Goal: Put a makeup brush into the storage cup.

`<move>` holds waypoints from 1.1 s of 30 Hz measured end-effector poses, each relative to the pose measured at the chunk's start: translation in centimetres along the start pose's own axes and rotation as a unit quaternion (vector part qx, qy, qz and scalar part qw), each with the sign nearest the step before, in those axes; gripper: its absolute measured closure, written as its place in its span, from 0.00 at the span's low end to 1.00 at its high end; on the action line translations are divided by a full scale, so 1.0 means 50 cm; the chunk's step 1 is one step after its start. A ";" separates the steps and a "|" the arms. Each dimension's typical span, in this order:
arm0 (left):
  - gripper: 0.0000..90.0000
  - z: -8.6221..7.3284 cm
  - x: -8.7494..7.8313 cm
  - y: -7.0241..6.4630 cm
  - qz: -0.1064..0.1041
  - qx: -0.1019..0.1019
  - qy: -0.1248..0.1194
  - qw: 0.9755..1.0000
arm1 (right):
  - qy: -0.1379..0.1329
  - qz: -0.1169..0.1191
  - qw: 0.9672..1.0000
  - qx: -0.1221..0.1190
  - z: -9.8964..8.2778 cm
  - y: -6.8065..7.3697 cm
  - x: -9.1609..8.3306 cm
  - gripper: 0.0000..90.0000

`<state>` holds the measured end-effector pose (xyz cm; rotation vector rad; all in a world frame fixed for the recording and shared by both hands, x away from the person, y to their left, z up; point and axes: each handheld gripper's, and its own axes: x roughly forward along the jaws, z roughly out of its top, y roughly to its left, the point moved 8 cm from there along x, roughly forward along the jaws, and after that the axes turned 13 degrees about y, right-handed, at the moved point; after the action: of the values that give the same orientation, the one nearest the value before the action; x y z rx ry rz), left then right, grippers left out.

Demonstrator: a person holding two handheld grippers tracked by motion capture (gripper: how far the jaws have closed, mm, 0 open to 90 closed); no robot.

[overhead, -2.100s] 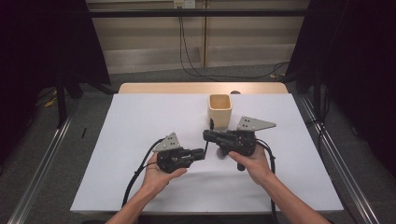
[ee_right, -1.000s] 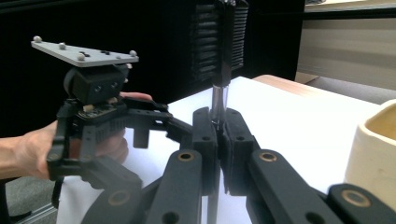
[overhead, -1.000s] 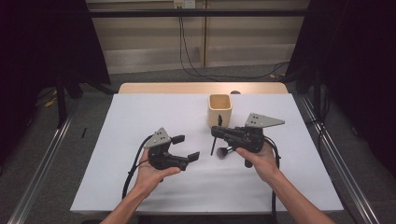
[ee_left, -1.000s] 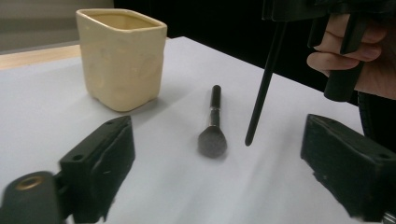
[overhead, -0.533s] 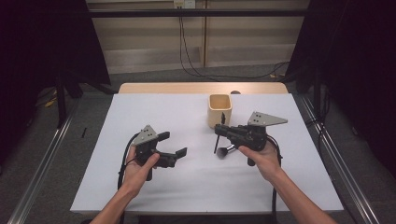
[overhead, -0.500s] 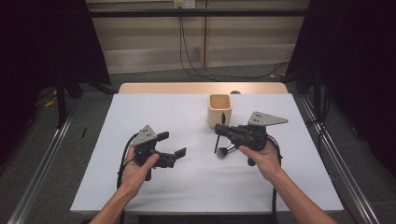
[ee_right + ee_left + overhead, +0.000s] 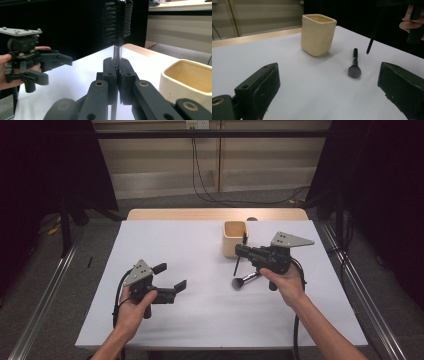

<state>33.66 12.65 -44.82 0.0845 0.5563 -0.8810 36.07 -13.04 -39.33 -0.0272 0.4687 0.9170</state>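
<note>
Bare table (image 7: 200, 245) lies ahead of my left gripper (image 7: 170, 282). The cup (image 7: 235, 237) and a brush (image 7: 245, 281) block the way toward my right gripper (image 7: 240, 251).

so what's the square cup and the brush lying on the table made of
Square cup: looks like glazed ceramic, cream, thick rounded walls with a soft sheen; possibly plastic. Brush: glossy black handle, likely plastic, with a dark, matte, fluffy bristle head.

Square cream ceramic-looking cup (image 7: 318, 33): smooth, matt, faintly speckled walls. White table cover (image 7: 210, 315): matt and smooth, with a pale wood edge (image 7: 215, 214) at its 12 o'clock side. Black two-jaw left gripper (image 7: 332, 92): matt plastic-looking jaws with lightly scuffed faces; slim black makeup brush (image 7: 354, 65) with soft dark bristles and a glossy handle.
</note>
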 end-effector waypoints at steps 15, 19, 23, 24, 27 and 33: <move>0.03 -0.031 -0.064 0.044 0.031 -0.015 -0.023 0.999 | 0.001 -0.032 0.999 0.002 0.024 -0.050 0.004 0.95; 0.04 -0.041 -0.074 0.046 0.035 -0.019 -0.021 0.999 | -0.001 -0.041 0.999 0.005 0.032 -0.063 0.005 0.95; 0.04 -0.052 -0.079 0.049 0.040 -0.025 -0.020 0.999 | 0.001 -0.051 0.999 0.002 0.040 -0.078 0.006 0.95; 0.04 -0.055 -0.081 0.051 0.046 -0.022 -0.018 0.999 | 0.002 -0.053 0.999 0.002 0.042 -0.080 0.007 0.95; 0.03 -0.063 -0.088 0.054 0.060 -0.027 -0.021 0.998 | 0.002 -0.058 0.998 0.002 0.048 -0.088 0.007 0.95; 0.03 -0.076 -0.096 0.061 0.071 -0.025 -0.020 0.997 | 0.002 -0.071 0.997 0.001 0.063 -0.107 0.007 0.95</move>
<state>31.87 19.13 -46.17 0.0597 0.5291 -0.7286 41.55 -15.36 -37.57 -0.0598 0.4649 0.7775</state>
